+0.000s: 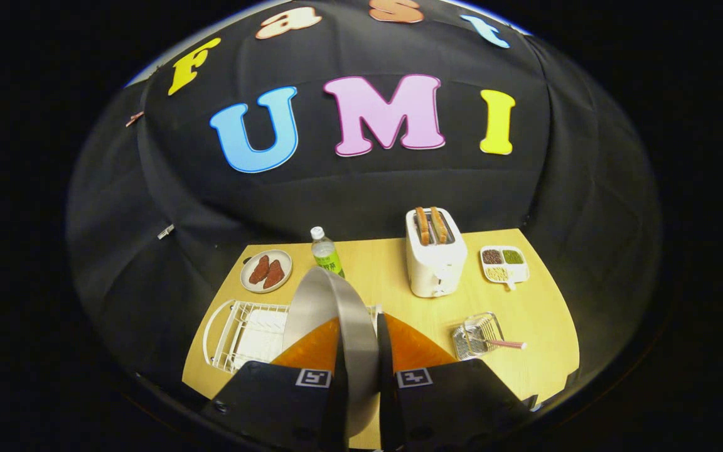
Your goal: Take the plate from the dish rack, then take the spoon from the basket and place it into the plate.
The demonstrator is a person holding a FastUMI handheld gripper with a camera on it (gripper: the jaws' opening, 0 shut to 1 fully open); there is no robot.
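A: The claw (361, 351) pinches the plate (330, 314) on edge, above the rack (242, 333) at the worktop's near left corner. It's smooth, grey, steel I'd guess; it may slip.

B: The spoon (504, 343) lies in the basket (477, 336), near right.

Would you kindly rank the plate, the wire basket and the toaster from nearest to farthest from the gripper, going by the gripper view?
1. Plate: clamped on edge in the gripper.
2. Wire basket: ahead to the right, holding the spoon.
3. Toaster: beyond, near the table's far edge.
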